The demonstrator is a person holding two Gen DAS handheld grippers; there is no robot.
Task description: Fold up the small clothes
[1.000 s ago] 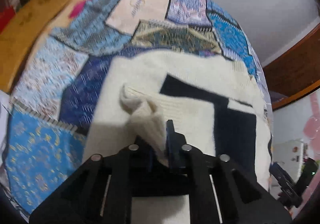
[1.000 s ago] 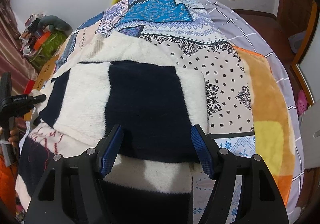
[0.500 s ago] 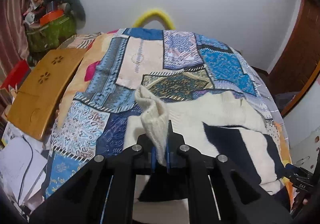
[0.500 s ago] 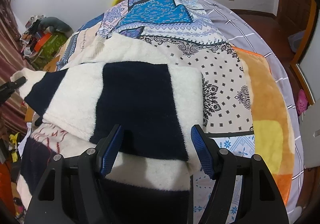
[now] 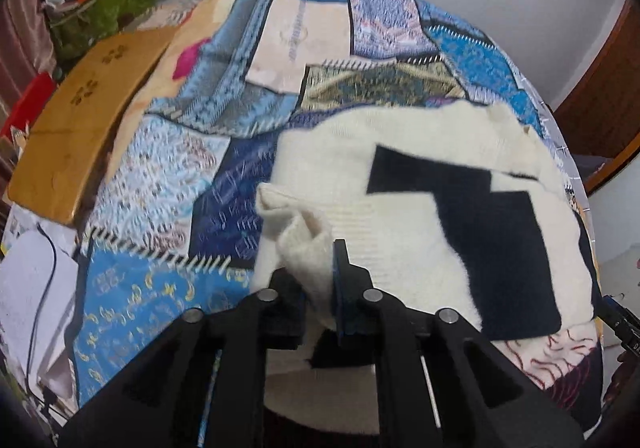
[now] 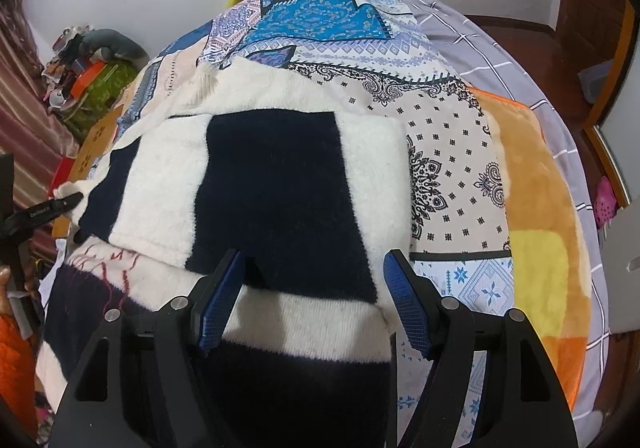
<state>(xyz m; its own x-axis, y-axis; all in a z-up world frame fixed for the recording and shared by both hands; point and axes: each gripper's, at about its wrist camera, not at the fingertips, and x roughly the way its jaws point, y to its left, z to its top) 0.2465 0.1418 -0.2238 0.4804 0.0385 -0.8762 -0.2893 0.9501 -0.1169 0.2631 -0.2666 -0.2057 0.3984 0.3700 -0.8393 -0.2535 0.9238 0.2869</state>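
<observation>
Sweater [image 5: 420, 216] cuff lower again, sleeve re-flattened

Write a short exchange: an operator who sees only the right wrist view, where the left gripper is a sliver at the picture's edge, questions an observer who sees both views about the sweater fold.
Operator: What do the left fingers have?
Observer: The left gripper is shut on the cream ribbed cuff of the sweater, bunched between its fingers.
Operator: Where does that sleeve run?
Observer: It lies across the sweater's body, cuff end lifted off the quilt.
Operator: Anything beside the bed there?
Observer: White papers with a black cable over them.
</observation>
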